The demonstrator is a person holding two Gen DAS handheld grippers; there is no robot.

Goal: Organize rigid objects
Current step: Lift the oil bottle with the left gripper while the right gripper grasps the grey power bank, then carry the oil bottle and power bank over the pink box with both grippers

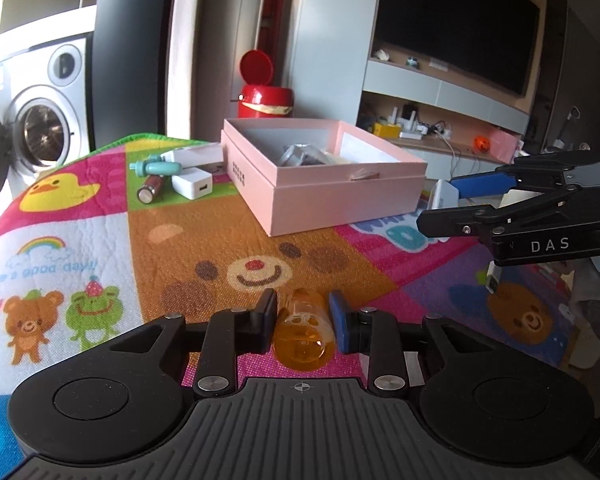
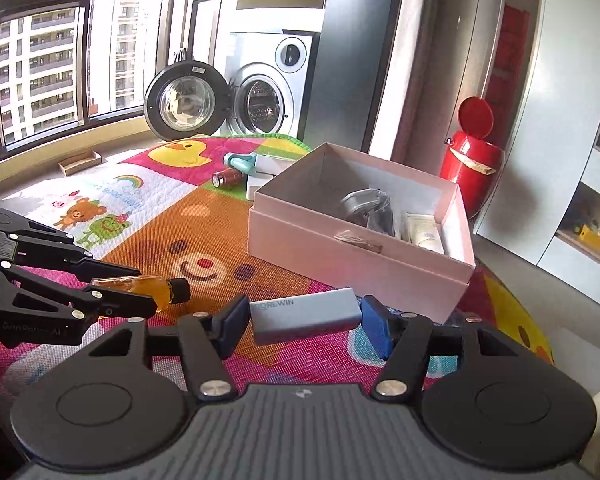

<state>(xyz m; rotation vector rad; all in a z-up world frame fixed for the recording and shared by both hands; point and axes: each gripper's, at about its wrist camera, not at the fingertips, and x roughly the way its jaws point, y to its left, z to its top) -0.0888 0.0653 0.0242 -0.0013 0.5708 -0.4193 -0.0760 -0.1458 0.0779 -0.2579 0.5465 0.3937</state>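
My left hand-held gripper pinches an amber bottle above the play mat, in front of the pink box. My right hand-held gripper has a grey power bank between its jaws, also just before that box; whether the pads press it I cannot tell.

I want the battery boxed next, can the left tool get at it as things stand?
Probably not yet. The left tool is shut on the amber bottle, so it has no free grip. The path to the battery beside the pink box looks clear across the mat.
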